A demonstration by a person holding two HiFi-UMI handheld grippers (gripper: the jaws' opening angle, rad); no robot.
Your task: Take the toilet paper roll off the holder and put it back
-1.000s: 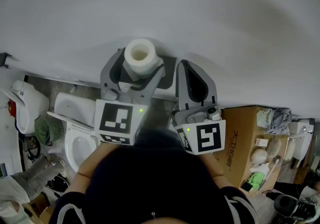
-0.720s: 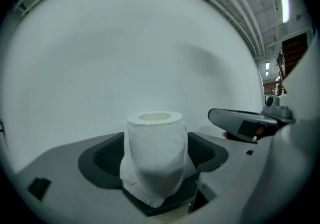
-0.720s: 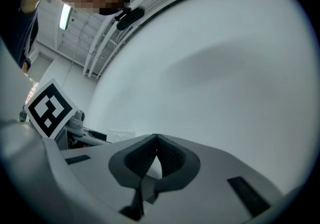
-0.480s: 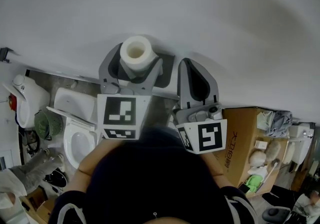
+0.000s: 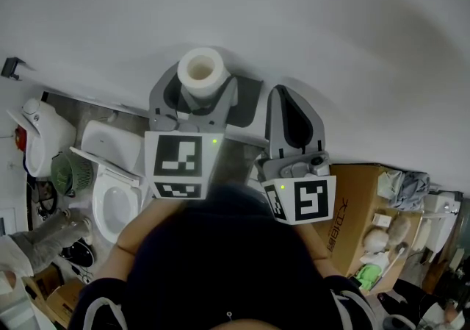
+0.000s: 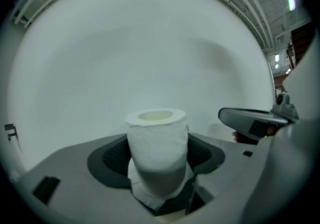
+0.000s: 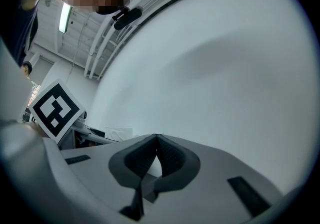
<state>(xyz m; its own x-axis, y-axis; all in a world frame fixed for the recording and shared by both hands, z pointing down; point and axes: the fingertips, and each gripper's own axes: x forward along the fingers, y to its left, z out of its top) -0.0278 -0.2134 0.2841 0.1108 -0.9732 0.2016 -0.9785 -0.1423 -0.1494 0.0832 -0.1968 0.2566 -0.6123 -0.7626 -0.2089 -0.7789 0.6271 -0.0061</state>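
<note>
So, fingers first: the left gripper's (image 5: 204,87) jaws have just been closing in, and the toilet paper roll (image 6: 157,143) sits right between them. In the left gripper view we see the dark pads (image 6: 107,160) hugging it on both sides, so we're calling that a grasp. The roll stands upright with its open core facing up, and a loose bit of paper (image 6: 141,190) hangs out under it down in the gap. No holder shows up in any of our views, so the roll is in the gripper and that's all we can say about its place.

The right gripper (image 7: 156,138) is clenched on nothing, with its tips meeting in a point. It hangs just beside the left one, a little further from the wall.

Going outward, both grippers point at a plain white wall (image 5: 308,20), and the roll is close to it. Each gripper carries its marker cube (image 5: 180,167) nearest us.

Down below we spot a toilet (image 5: 110,207) on the left and a cardboard box (image 5: 352,207) full of odds and ends on the right.
</note>
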